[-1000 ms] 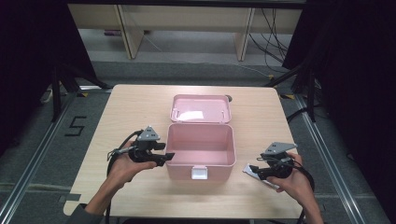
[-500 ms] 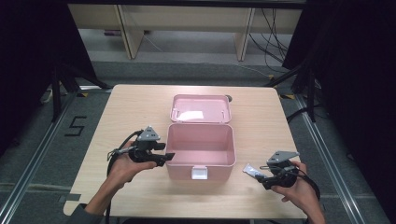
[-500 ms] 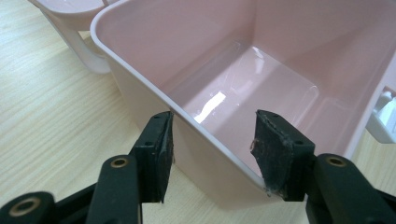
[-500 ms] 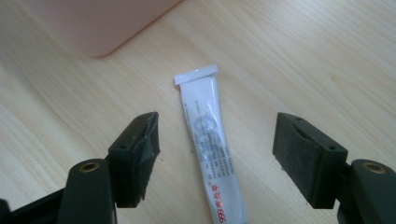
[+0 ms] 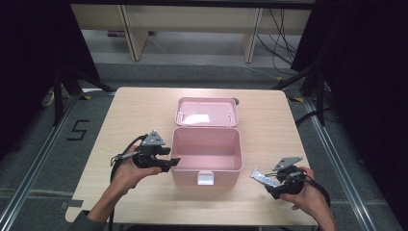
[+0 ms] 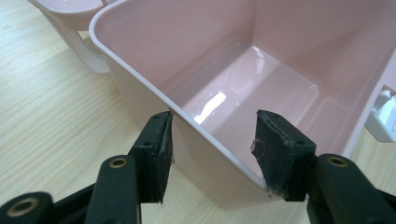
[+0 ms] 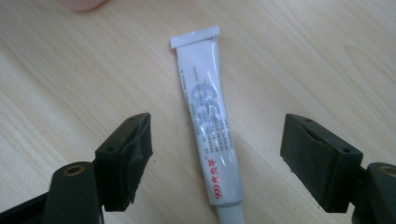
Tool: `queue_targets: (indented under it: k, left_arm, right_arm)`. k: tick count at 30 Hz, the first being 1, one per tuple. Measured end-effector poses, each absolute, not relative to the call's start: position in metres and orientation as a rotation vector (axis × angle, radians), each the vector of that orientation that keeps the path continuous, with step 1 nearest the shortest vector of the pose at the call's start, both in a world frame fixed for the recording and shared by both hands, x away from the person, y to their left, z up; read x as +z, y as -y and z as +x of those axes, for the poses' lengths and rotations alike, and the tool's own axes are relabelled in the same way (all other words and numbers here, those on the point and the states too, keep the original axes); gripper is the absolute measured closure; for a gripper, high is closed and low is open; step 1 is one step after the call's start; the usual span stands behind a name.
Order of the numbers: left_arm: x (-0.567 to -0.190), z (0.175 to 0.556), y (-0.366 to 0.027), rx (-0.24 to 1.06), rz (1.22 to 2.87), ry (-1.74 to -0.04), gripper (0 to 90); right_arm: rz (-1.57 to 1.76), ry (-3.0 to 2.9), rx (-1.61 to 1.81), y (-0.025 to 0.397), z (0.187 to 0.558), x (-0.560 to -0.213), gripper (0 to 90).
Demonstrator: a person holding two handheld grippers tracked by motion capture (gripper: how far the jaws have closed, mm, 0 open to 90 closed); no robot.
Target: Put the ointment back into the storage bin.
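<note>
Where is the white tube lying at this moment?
In the high view, the white tube lies flat on the table at the near right, right of the pink box. In the right gripper view, it lies between the open right claw jaws, untouched.

box (image 6: 224,93): pink plastic, smooth, glossy inside w/ light glare | tube (image 7: 210,126): white, glossy, printed, crimped flat end | table (image 5: 139,115): light wood-grain, matt, smooth | left gripper (image 6: 212,149): black matt plastic, brass-look rivets; pads (image 6: 275,154) rough, worn edges | right gripper (image 7: 215,163): same black matt, pads dull
</note>
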State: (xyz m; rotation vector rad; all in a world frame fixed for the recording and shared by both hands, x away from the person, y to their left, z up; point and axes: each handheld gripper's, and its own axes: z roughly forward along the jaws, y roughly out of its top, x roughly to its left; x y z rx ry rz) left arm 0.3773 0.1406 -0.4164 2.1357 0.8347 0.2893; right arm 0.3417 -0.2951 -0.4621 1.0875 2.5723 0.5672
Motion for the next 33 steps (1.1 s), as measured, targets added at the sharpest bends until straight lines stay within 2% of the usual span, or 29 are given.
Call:
queue_targets:
  k: [11, 19, 28, 33]
  left_arm:
    - [-0.417, 0.377, -0.141, 0.28, 2.132, -0.828, 46.4]
    - [-0.417, 0.377, -0.141, 0.281, 2.131, -0.829, 46.4]
    - [-0.417, 0.377, -0.141, 0.28, 2.132, -0.829, 46.1]
    - [-0.417, 0.377, -0.141, 0.279, 2.132, -0.829, 46.0]
  right_arm:
    - [0.956, -2.714, 0.42, 0.287, 0.347, -0.468, 45.5]
    - [0.956, -2.763, 0.335, 0.285, 0.357, -0.469, 56.0]
    - [0.932, -2.824, 0.231, 0.278, 0.369, -0.469, 64.3]
    - [0.947, -2.842, 0.186, 0.276, 0.373, -0.471, 65.8]
